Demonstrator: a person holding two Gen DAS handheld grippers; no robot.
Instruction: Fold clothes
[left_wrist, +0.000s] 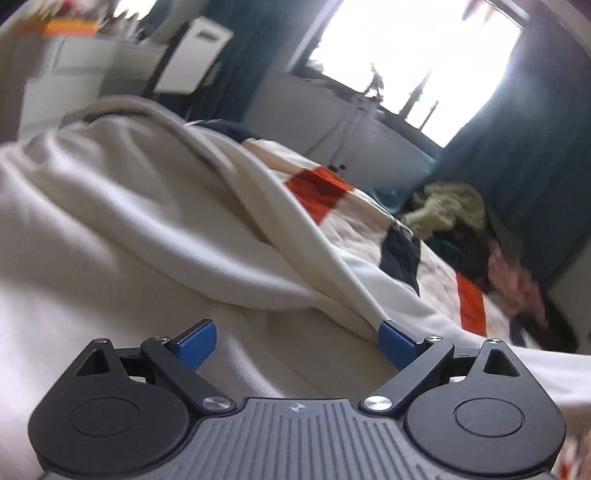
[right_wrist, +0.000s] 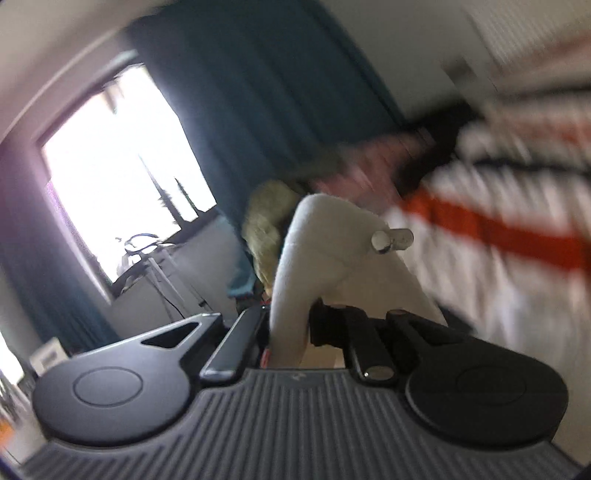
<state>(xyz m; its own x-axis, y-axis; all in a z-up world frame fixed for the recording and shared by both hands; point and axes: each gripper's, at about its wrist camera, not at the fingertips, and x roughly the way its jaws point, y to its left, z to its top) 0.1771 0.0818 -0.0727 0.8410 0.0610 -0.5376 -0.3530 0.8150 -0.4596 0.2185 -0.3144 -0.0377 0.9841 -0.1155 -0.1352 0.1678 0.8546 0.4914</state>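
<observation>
A: Left wrist view. My left gripper (left_wrist: 297, 345) hangs over a cream garment (left_wrist: 122, 229) spread on the bed (left_wrist: 373, 229); its jaws stand wide apart, the blue pads (left_wrist: 395, 341) showing. One pad touches a taut fold of the cloth, but nothing is pinched between the two.

B: And the right wrist view?

A: My right gripper (right_wrist: 290, 332) has its jaws shut on a strip of the same cream garment (right_wrist: 325, 236), which rises from between them and folds over above. A small clear cylinder (right_wrist: 392, 238) sits on the cloth. Behind, blurred: the patchwork quilt (right_wrist: 491, 229), a teal curtain (right_wrist: 266, 96), a bright window (right_wrist: 122, 166), a heap of other clothes (left_wrist: 450, 212).
</observation>
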